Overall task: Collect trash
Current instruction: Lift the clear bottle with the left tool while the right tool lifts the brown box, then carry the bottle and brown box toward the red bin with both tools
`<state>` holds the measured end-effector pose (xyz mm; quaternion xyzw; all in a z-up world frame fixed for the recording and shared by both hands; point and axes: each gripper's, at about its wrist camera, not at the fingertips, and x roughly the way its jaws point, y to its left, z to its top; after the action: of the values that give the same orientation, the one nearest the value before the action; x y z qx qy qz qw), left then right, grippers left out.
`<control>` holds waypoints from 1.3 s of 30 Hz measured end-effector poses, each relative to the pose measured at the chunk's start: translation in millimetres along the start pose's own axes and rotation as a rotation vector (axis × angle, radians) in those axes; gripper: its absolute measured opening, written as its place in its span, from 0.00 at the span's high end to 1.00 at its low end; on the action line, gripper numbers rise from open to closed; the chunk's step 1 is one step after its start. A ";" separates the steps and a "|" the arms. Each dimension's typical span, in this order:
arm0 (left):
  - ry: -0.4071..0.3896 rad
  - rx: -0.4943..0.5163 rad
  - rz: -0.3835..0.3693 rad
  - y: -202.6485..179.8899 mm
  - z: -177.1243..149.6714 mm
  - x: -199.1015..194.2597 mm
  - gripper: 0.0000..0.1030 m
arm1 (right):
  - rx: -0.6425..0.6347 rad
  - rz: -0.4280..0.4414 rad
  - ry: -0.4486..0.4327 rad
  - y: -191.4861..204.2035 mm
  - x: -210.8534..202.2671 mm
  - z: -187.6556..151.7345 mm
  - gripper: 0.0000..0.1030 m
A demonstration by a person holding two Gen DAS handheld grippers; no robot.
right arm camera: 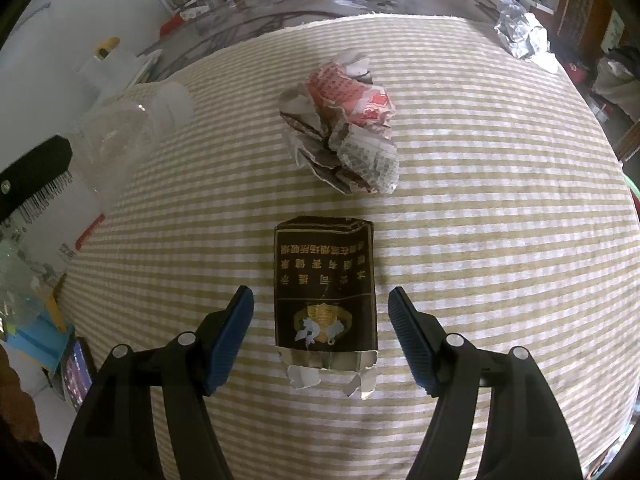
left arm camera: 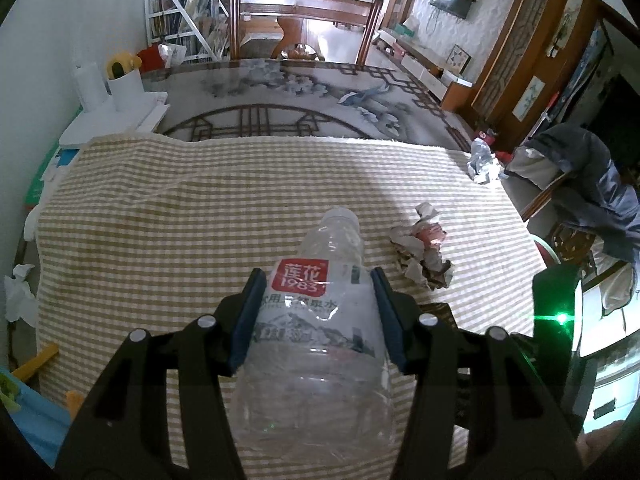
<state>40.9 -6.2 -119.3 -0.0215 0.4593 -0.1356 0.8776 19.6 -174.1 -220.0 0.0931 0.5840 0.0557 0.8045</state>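
Note:
My left gripper [left arm camera: 318, 312] is shut on a clear plastic water bottle [left arm camera: 320, 332] with a red label, its blue pads pressing both sides, neck pointing away. The bottle also shows at the left of the right wrist view [right arm camera: 120, 136]. My right gripper [right arm camera: 321, 332] is open, its jaws on either side of a dark brown cigarette pack [right arm camera: 325, 288] lying flat on the striped cloth. A crumpled newspaper ball [right arm camera: 344, 128] lies beyond the pack; it shows right of the bottle in the left wrist view [left arm camera: 424, 250]. A crumpled silver wrapper [right arm camera: 520, 36] sits at the far right cloth edge [left arm camera: 484, 164].
A yellow-and-white striped cloth [left arm camera: 200, 208] covers the near part of a patterned table [left arm camera: 280, 96]. White containers [left arm camera: 120, 88] stand at the far left. A wooden chair [left arm camera: 304, 20] stands behind the table. A chair with grey clothing [left arm camera: 580, 184] is at right.

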 end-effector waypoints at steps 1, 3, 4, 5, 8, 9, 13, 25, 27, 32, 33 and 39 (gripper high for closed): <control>-0.003 0.000 0.001 -0.4 -0.2 -1.1 0.50 | -0.005 -0.002 0.000 1.6 0.4 -0.1 0.41; -0.009 0.001 0.004 -1.3 -0.6 -2.9 0.50 | -0.021 -0.003 0.011 4.3 3.0 -0.9 0.52; -0.011 0.001 0.005 -1.8 -0.8 -3.4 0.50 | -0.027 -0.001 0.011 4.9 3.5 -1.5 0.54; -0.012 0.001 0.006 -2.2 -1.0 -4.2 0.50 | -0.031 0.000 0.008 5.7 3.2 -2.1 0.55; -0.015 0.001 0.009 -3.2 -1.7 -5.3 0.50 | -0.039 0.013 0.006 6.2 2.0 -3.7 0.55; -0.015 0.001 0.010 -3.3 -1.7 -5.2 0.50 | -0.043 0.017 0.002 6.6 0.7 -4.4 0.55; -0.018 0.002 0.011 -4.2 -2.2 -6.2 0.50 | -0.065 0.037 -0.032 8.8 -10.3 -6.7 0.56; -0.031 0.013 0.009 -23.8 -3.6 -11.3 0.50 | 0.006 0.046 -0.173 -24.4 -67.9 -10.6 0.55; -0.033 0.021 0.003 -31.1 -3.3 -11.5 0.50 | 0.019 0.039 -0.195 -34.3 -78.0 -11.6 0.55; -0.034 0.049 -0.008 -54.7 -1.4 -9.3 0.50 | 0.051 0.028 -0.236 -56.4 -95.5 -14.1 0.55; -0.033 0.055 -0.011 -61.1 -0.9 -8.0 0.50 | 0.059 0.026 -0.242 -63.7 -98.8 -14.9 0.55; -0.026 0.086 -0.025 -100.2 0.7 -0.3 0.50 | 0.104 0.022 -0.251 -104.6 -108.5 -16.8 0.55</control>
<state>19.4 -102.6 -102.4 0.0090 0.4414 -0.1658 0.8818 -32.1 -296.3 -146.7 0.1474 0.4796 0.0218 0.8648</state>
